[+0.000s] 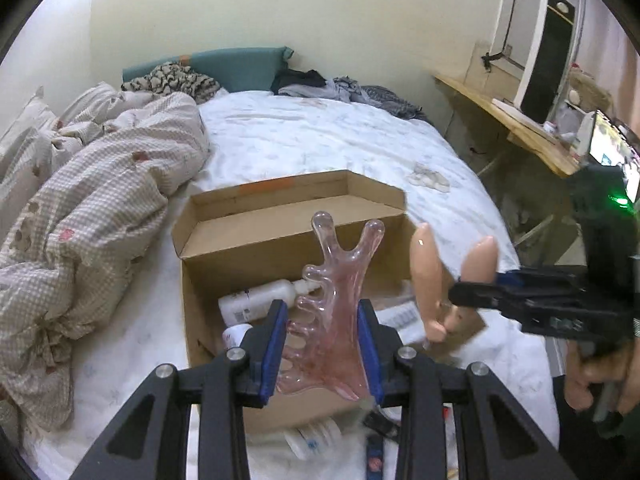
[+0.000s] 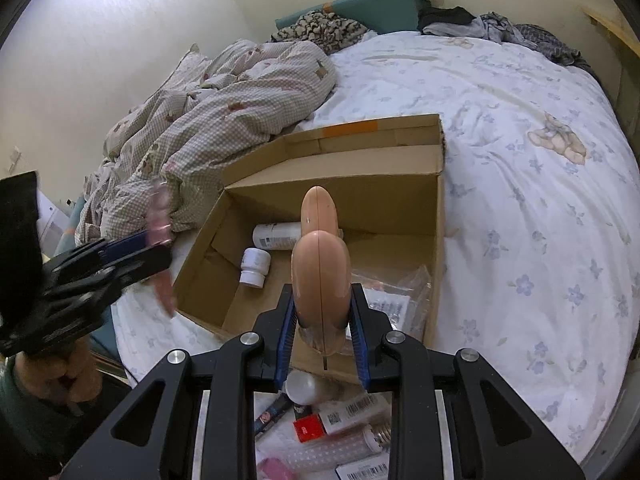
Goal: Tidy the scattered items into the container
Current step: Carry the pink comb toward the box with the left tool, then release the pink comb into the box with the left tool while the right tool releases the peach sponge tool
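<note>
My left gripper [image 1: 323, 312] is shut on a pink see-through comb-shaped massage tool [image 1: 334, 280], held upright above the near edge of the open cardboard box [image 1: 192, 304]. In the right wrist view that same gripper [image 2: 156, 248] hangs left of the box with the pink tool [image 2: 158, 216] blurred. My right gripper [image 2: 322, 300] is shut on a peach two-lobed massager [image 2: 320, 260] over the box's front wall [image 2: 438, 216]. Inside lie a white bottle [image 2: 276, 236], a small white jar [image 2: 254, 266] and a labelled plastic bag [image 2: 396, 300]. Several loose items [image 2: 332, 416] lie on the bed before the box.
A crumpled checked duvet [image 1: 100, 208] is heaped left of the box. Clothes [image 1: 320, 84] and a teal cushion [image 1: 240, 64] lie at the far end of the bed. A wooden desk [image 1: 520, 128] stands at the right. A hand [image 1: 592, 376] grips the right tool's handle.
</note>
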A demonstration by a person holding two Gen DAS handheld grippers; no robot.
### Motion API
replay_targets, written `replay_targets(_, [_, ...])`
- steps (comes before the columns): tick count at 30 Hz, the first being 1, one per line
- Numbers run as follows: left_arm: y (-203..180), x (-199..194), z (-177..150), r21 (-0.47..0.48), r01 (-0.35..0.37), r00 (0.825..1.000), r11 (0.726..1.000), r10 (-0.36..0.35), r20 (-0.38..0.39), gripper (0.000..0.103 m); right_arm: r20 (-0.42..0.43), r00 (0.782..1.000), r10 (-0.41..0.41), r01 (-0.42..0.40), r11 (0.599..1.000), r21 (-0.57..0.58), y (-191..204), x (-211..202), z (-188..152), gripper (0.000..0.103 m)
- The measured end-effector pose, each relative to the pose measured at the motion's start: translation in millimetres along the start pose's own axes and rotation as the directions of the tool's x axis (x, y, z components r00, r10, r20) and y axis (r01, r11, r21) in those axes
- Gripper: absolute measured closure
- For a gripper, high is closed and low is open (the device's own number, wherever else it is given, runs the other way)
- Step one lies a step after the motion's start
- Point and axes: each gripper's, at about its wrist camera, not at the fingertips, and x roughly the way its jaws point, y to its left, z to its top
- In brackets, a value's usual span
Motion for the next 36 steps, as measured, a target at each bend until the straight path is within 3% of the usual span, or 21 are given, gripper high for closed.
replay_targets(3, [8.9, 15.1, -3.2, -0.06, 0.009, 0.999, 0.998, -0.011, -0.032, 0.068, -0.009, 1.0, 0.004, -0.005, 1.0, -0.007, 5.8, 11.2, 2.4, 0.076])
replay_targets(8, [11.6, 39.1, -11.9, -0.046, -0.02, 0.998, 0.999, 0.017, -0.06, 0.068, -0.039, 0.999, 0.004, -0.004, 1.0, -0.005, 12.8, 35.5, 5.4, 0.075])
replay_targets(17, [26.0, 55.8, -18.5, -0.124, -0.023, 0.992, 0.992, 0.008, -0.125, 0.067, -0.084, 0.996, -0.006, 0.006, 1.0, 0.001, 14.4, 57.7, 1.0, 0.075])
replay_targets(18, [26.1, 56.2, -18.6, -0.125, -0.03, 0.991, 0.992, 0.013, -0.13, 0.067, -0.083, 0.997, -0.006, 0.006, 1.0, 0.003, 14.8, 58.8, 1.4, 0.073])
replay_targets(19, [26.3, 56.7, -18.7, -0.127, -0.036, 0.991, 0.991, 0.019, -0.135, 0.064, -0.074, 0.997, -0.007, 0.007, 1.0, 0.005, 15.1, 57.8, 2.3, 0.065])
replay_targets(20, [26.5, 57.2, -18.8, -0.128, -0.043, 0.99, 0.991, 0.025, -0.14, 0.052, -0.056, 0.998, -0.008, 0.009, 1.0, 0.008, 15.4, 54.4, 3.8, 0.046])
replay_targets(22, [26.8, 56.4, -18.4, -0.132, -0.056, 0.989, 0.99, 0.037, -0.141, 0.037, -0.019, 1.0, -0.012, 0.012, 1.0, 0.014, 16.0, 47.4, 6.8, 0.032])
replay_targets(26, [24.5, 47.9, -16.8, -0.132, -0.036, 0.995, 0.991, 0.022, -0.1, 0.037, 0.02, 1.0, 0.0, 0.0, 1.0, 0.017, 17.0, 34.9, 11.2, 0.032])
replay_targets(36, [19.1, 45.3, -19.1, -0.101, -0.064, 0.994, 0.993, 0.054, -0.094, 0.037, 0.004, 1.0, 0.002, -0.002, 0.999, 0.045, 10.9, 34.2, 11.0, 0.032])
